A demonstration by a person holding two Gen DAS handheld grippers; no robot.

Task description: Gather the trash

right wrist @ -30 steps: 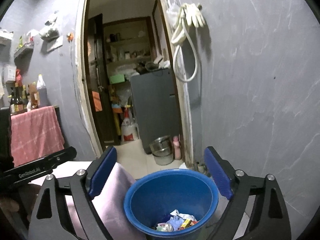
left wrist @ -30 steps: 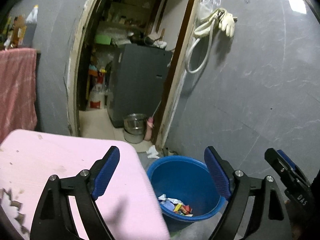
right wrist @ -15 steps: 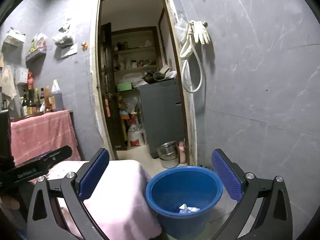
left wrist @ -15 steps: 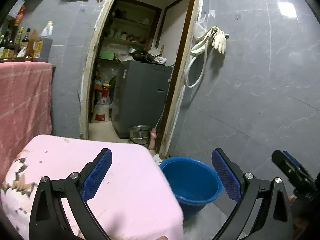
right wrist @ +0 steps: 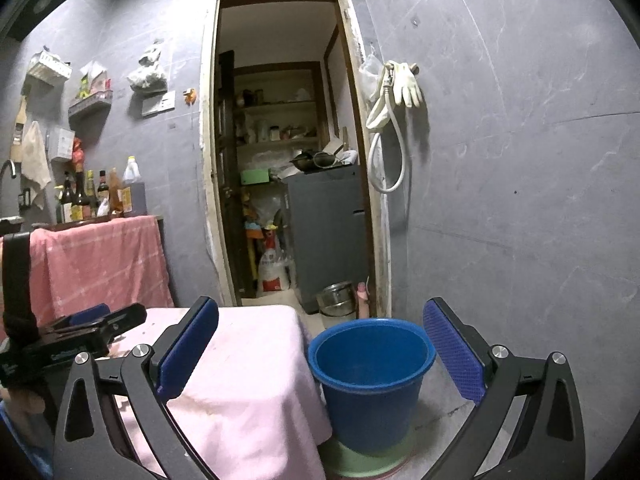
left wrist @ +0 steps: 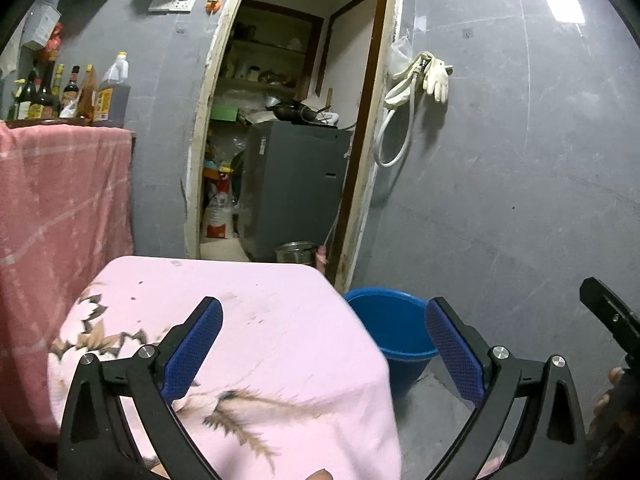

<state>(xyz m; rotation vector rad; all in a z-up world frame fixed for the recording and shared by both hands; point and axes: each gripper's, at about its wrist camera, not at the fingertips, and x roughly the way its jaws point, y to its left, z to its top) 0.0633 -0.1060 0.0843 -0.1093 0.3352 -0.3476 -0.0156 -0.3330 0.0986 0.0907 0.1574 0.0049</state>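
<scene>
Left claw (left wrist: 324, 344): jaws spread wide, blue pads well apart, nothing between them, nothing held. It hangs over the desk (left wrist: 256, 320), which is draped in a pink cloth with a feather-and-flower print.

Right claw (right wrist: 320, 348): jaws at full spread, empty. Its left pad sits over the desk's pink cloth; its right pad is seen against the grey wall.

Blue bucket (right wrist: 370, 376): upright on the floor, just beside the desk's right edge, between the desk and the grey wall. In the right wrist view it stands at about 6 o'clock, framed between the pads, resting on a pale green base (right wrist: 368, 458). In the left wrist view it shows at about 5 o'clock, partly hidden behind the desk corner. Its contents cannot be seen from either angle; no trash is visible on the desk top.

Surroundings: open doorway (right wrist: 280, 152) at 12 o'clock, grey cabinet (right wrist: 328, 232) inside, steel pot (right wrist: 336, 300) at the threshold. White glove (right wrist: 406, 84) and hose hang on the wall at 1 o'clock. Pink towel (left wrist: 60, 208) and bottles (left wrist: 72, 92) at 9 to 10 o'clock.
</scene>
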